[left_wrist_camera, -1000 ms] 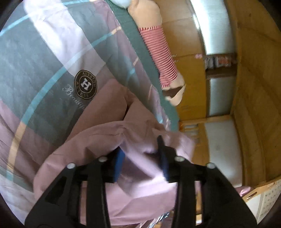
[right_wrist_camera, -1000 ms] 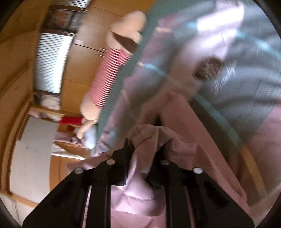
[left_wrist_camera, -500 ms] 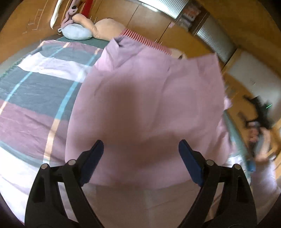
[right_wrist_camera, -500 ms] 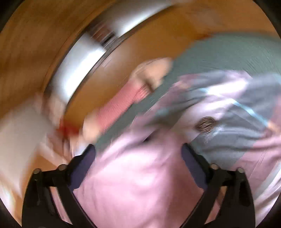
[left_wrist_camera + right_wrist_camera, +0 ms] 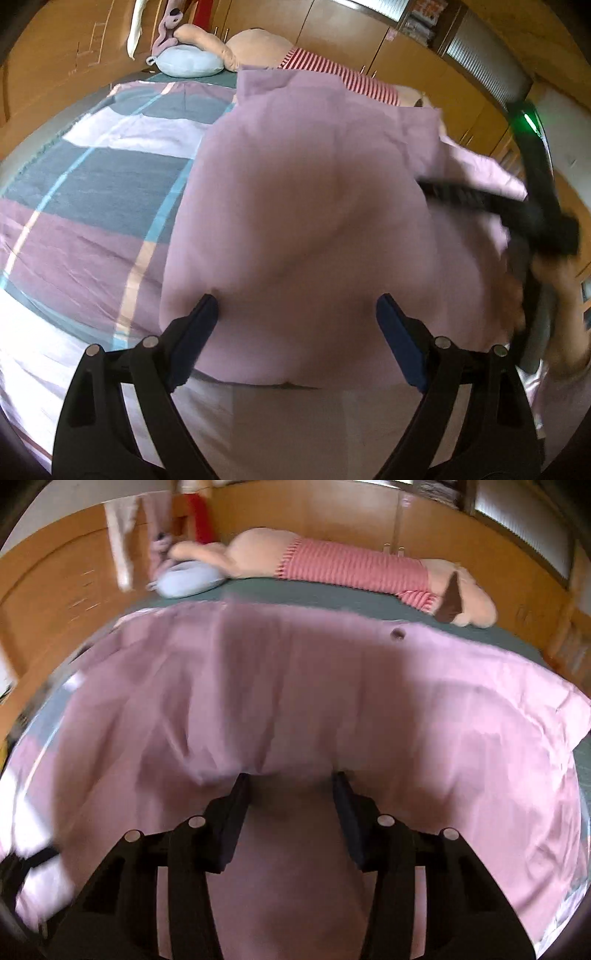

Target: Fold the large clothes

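Note:
A large pink garment (image 5: 314, 221) lies spread on the bed, its near hem just past my left gripper's fingertips. My left gripper (image 5: 295, 314) is wide open and empty, jaws either side of the near hem. In the right wrist view the pink garment (image 5: 295, 694) spreads wide across the bed, blurred. My right gripper (image 5: 291, 786) is open at the garment's near edge, holding nothing. The right gripper and the hand holding it also show at the right of the left wrist view (image 5: 517, 206), over the garment's right side.
The bed has a checked grey, pink and white cover (image 5: 92, 192). A long plush toy in a red-striped shirt (image 5: 351, 568) and a pale blue cushion (image 5: 188, 578) lie along the far edge. Wooden cupboards (image 5: 369, 33) stand behind.
Both grippers were shut on the pink cloth a second ago and have let go and opened. The garment now lies spread flat on the bed, and both cameras have swung upright.

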The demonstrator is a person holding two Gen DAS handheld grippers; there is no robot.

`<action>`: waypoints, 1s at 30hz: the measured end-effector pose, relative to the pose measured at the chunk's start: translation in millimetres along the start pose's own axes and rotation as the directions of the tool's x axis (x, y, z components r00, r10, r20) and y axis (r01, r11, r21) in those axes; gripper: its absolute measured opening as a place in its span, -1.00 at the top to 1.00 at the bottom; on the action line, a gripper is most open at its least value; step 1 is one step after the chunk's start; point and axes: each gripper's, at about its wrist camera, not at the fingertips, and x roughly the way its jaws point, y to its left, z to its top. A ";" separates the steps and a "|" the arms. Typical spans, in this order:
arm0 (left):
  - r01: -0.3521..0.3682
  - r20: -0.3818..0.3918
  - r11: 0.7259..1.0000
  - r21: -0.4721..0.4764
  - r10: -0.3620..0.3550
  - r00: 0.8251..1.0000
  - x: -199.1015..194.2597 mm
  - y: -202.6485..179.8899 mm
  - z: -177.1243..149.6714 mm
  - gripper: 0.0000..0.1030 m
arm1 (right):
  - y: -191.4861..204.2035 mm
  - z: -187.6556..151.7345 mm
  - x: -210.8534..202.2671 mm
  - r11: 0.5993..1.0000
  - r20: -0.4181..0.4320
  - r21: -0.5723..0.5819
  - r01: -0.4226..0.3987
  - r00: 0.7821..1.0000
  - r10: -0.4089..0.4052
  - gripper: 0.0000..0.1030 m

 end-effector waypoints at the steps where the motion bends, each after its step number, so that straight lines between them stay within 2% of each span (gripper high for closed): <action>1: -0.020 0.000 1.000 0.021 0.020 1.000 3.5 -2.8 2.9 -0.78 | 0.4 4.3 7.9 1.000 -0.004 -0.007 0.016 1.000 -0.016 0.07; 4: -0.058 -0.003 0.997 0.057 0.059 0.998 10.3 -6.7 6.3 -0.83 | 2.6 14.7 18.3 0.999 -0.022 0.019 0.048 0.999 -0.047 0.03; 6: -0.060 -0.030 0.998 0.036 0.061 0.998 11.8 -3.8 3.6 -0.84 | 11.0 21.7 -4.2 0.998 0.053 0.051 0.038 0.998 -0.041 0.03; 8: -0.043 -0.060 0.999 -0.002 0.043 0.997 13.8 1.0 2.2 -0.86 | 28.4 22.7 -33.5 1.000 0.170 0.014 -0.003 0.985 0.001 0.03; 9: -0.034 -0.073 0.999 -0.021 0.032 0.997 14.6 3.6 1.5 -0.88 | 35.2 22.4 -46.5 0.999 0.203 -0.031 -0.035 0.978 0.041 0.01; 10: -0.029 -0.079 0.999 -0.035 0.026 0.996 15.0 5.7 1.0 -0.89 | 47.8 26.9 -51.6 0.993 0.200 -0.082 -0.080 0.975 0.095 -0.08; 12: -0.032 -0.088 0.998 -0.060 0.026 0.996 15.8 9.3 -0.6 -0.93 | 73.6 37.3 -46.1 0.974 0.110 -0.163 -0.160 0.978 0.179 -0.07; 14: -0.041 -0.107 0.993 -0.114 0.029 0.994 19.5 16.5 -3.8 -0.96 | 102.2 45.6 -25.5 0.945 -0.046 -0.226 -0.235 0.972 0.231 -0.07; 16: -0.047 -0.128 0.987 -0.154 0.027 0.991 23.2 22.0 -7.5 -0.96 | 127.8 49.9 3.8 0.933 -0.148 -0.292 -0.210 0.974 0.172 -0.08; 19: -0.039 -0.130 0.981 -0.192 0.014 0.991 22.5 28.5 -8.2 -0.96 | 130.4 57.6 42.6 0.948 -0.218 -0.238 -0.210 0.963 0.159 -0.23; 23: -0.035 -0.120 0.980 -0.198 0.011 0.993 21.2 34.7 -6.7 -0.96 | 136.6 68.4 73.7 0.969 -0.163 -0.215 -0.124 0.983 0.089 -0.25; 26: -0.049 -0.120 0.982 -0.181 0.028 0.992 21.4 33.1 -6.7 -0.96 | 142.3 69.5 76.7 0.979 -0.088 -0.199 -0.033 0.996 0.016 -0.25; 28: -0.056 -0.124 0.983 -0.174 0.034 0.992 22.8 31.9 -6.5 -0.96 | 136.3 73.6 71.1 0.988 -0.023 -0.153 -0.007 1.000 0.004 -0.25; 30: -0.057 -0.129 0.983 -0.177 0.034 0.991 24.5 34.1 -7.0 -0.96 | 122.2 76.3 44.9 0.998 0.104 -0.069 -0.012 0.994 0.019 -0.25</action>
